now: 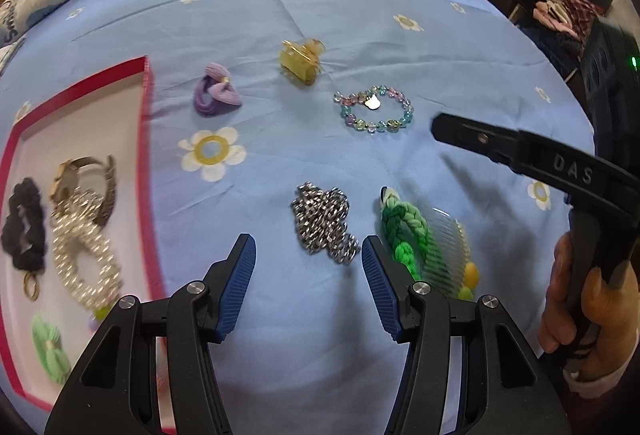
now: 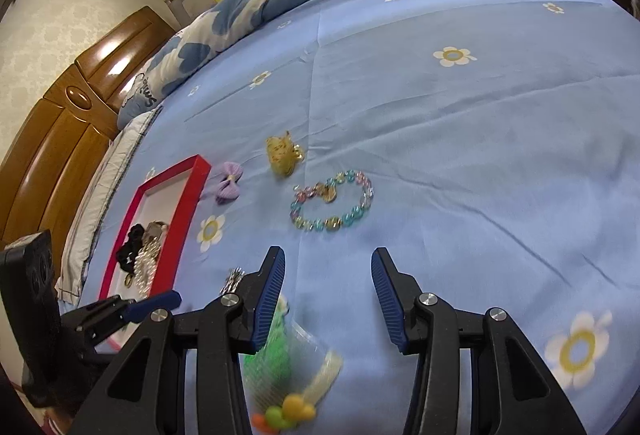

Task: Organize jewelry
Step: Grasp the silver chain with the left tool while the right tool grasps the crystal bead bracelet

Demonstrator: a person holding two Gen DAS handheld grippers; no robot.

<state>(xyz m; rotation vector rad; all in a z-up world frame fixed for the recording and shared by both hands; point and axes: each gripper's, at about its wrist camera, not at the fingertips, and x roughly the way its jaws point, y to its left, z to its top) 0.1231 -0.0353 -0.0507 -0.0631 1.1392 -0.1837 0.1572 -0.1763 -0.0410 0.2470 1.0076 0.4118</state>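
Left tongs (image 1: 308,247) gape empty above the silver chain (image 1: 322,221).

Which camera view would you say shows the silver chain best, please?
The left wrist view: the silver chain lies whole and unobstructed on the blue sheet, just ahead of the left tool. In the right wrist view only a sliver of it shows, beside the right tool.
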